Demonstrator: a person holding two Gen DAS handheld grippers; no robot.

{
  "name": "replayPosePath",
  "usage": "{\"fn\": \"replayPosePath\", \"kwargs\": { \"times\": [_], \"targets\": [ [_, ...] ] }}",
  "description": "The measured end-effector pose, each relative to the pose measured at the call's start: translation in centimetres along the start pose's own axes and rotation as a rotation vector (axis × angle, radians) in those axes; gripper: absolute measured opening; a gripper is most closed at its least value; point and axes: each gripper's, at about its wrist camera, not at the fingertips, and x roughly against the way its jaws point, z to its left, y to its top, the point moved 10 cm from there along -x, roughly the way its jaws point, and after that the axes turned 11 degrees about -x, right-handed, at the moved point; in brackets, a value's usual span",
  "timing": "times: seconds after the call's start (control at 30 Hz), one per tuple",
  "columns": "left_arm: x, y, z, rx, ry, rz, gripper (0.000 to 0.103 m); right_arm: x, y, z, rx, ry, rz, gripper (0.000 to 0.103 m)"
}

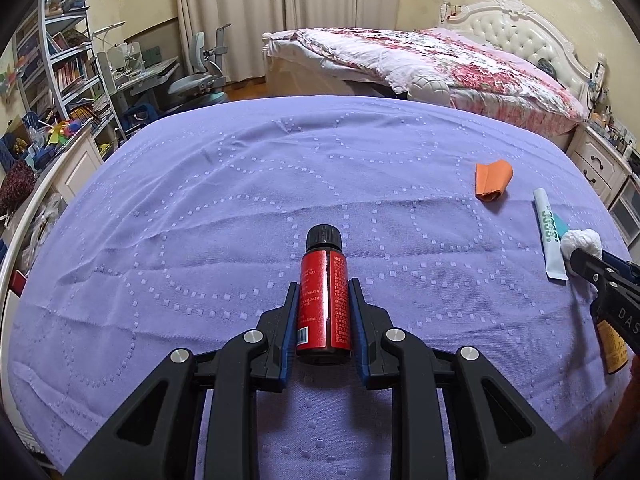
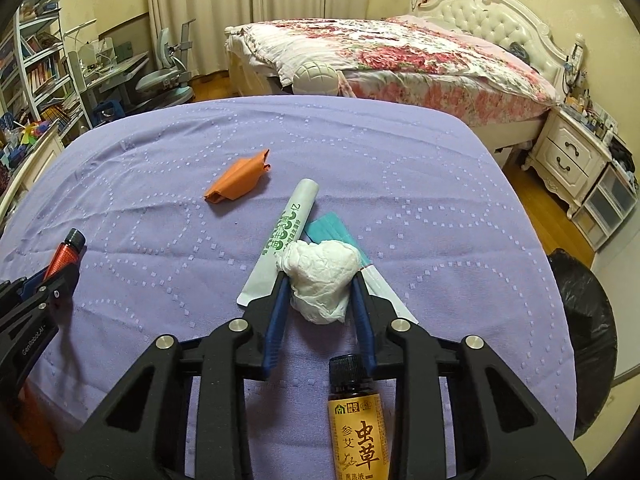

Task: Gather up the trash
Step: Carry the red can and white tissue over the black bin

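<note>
The left gripper (image 1: 325,294) pinches a red-labelled bottle (image 1: 323,300) with a black cap, the blue pads pressed against both sides of its body, cap pointing away toward twelve o'clock over the purple tabletop (image 1: 240,200). The right gripper (image 2: 320,280) has its jaws drawn in around a crumpled white tissue (image 2: 322,280), the pads touching both of its sides, so it is clamped on the wad. Under the tissue, at eleven o'clock from it, lies a long white sachet with green print (image 2: 280,236), and at one o'clock a teal packet (image 2: 332,232) peeks out, touching the tissue. Further out, at ten o'clock, sits a crumpled orange paper (image 2: 238,178), well apart from the rest. Close in, at six o'clock beneath the right gripper, lies a brown bottle with a yellow label (image 2: 358,420), black cap toward the fingers. At three o'clock, off the tabletop's edge, stands a bin lined with a black bag (image 2: 584,320). Beyond the tabletop is a bed with a floral quilt (image 2: 400,56).
</note>
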Motion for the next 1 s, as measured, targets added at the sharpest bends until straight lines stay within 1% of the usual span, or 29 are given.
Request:
{"fn": "replayPosePath", "kwargs": {
  "times": [0.23,0.47,0.73,1.0],
  "targets": [
    [-0.1,0.3,-0.4,-0.007,0.001,-0.004,0.024,1.2,0.4,-0.3,-0.009,0.012,-0.027,0.026],
    [0.5,0.9,-2.1,-0.034,-0.018,-0.02,0.025,2.7,0.4,-2.0,-0.035,0.008,-0.053,0.026],
    [1.6,1.9,-5.5,-0.07,-0.056,-0.048,0.024,4.5,0.2,-5.7,-0.087,-0.025,-0.076,0.026],
    [3.1,3.1,-10.3,-0.128,-0.11,-0.084,0.024,6.6,0.5,-10.4,-0.147,-0.069,-0.116,0.026]
  ]
}}
